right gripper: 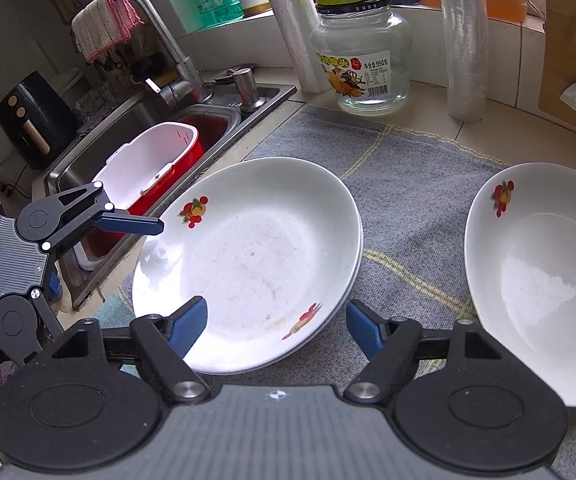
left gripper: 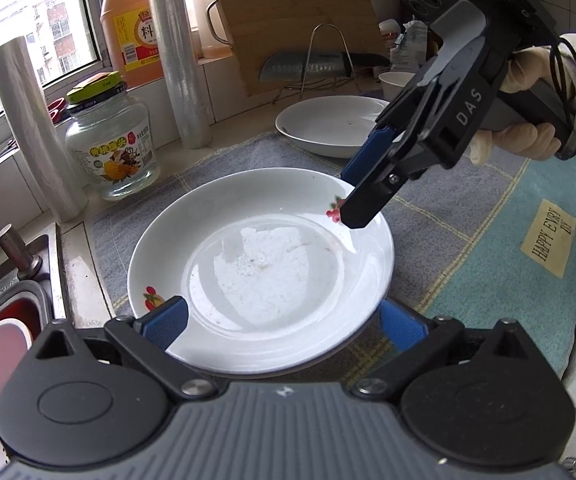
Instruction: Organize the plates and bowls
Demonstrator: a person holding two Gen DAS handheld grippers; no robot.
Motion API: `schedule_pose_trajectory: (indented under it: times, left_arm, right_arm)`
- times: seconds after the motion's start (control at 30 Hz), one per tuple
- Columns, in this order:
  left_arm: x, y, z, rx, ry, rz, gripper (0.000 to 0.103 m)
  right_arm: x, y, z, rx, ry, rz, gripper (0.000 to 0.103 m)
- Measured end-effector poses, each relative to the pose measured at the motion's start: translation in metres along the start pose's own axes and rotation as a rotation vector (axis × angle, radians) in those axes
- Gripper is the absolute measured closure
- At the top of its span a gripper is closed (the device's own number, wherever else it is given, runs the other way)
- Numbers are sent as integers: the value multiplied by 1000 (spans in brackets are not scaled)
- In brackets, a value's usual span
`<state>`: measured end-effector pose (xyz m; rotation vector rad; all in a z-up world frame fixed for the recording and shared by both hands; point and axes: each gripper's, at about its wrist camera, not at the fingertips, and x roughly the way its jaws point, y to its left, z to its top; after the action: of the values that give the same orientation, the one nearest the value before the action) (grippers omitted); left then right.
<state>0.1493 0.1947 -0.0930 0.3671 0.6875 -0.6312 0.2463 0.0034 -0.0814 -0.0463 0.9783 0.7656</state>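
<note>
- Left gripper (left gripper: pixel 283 324): jaws stand wide apart, one blue pad on each side of the near rim of the stacked plates (left gripper: pixel 261 264); neither pad presses on the rim.
- Stacked plates: they rest on the grey towel (left gripper: pixel 428 220) beside the sink (right gripper: pixel 139 120). The right wrist view shows a second rim under the top one, so at least two plates lie nested; an exact count cannot be read.
- Right gripper (right gripper: pixel 275 324): jaws spread, nothing between them; the fingertips hover over the plate's far rim, at the fruit decal.
- Second plate (right gripper: pixel 536 280): alone on the towel, well apart to the right of the stack.
- Step in hand, as judged: release after stacking. The next move calls for a grip on the second plate's rim, a lift clear of the towel, and centred lowering onto the stack.
- Legible writing: "DAS" on the right gripper body, "HAPPY EVRY DY" on the towel patch (left gripper: pixel 548 238), "950" on the glass jar (right gripper: pixel 362 52) label.
</note>
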Motion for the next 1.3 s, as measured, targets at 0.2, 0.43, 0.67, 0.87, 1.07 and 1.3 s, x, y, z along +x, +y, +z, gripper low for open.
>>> schedule_pose_trajectory:
  times: [0.2, 0.43, 0.67, 0.87, 1.07, 1.3]
  left_arm:
    - [-1, -1, 6, -79, 25, 12, 1]
    - [-7, -10, 18, -145, 36, 58, 1]
    - [-8, -15, 34, -238, 46, 158, 1]
    - [-2, -16, 47, -310, 37, 155, 1]
    - [11, -19, 58, -314, 49, 144, 1]
    - [23, -37, 70, -328, 72, 147, 1]
  right_arm:
    - [-4, 5, -7, -22, -22, -77, 0]
    - [-23, 4, -19, 8, -92, -191, 0]
    - [-37, 12, -40, -23, -162, -475, 0]
    - [-48, 10, -60, 82, -170, -564, 0]
    - [-66, 4, -75, 158, -161, -670, 0]
    - [-84, -28, -84, 163, -154, -694, 0]
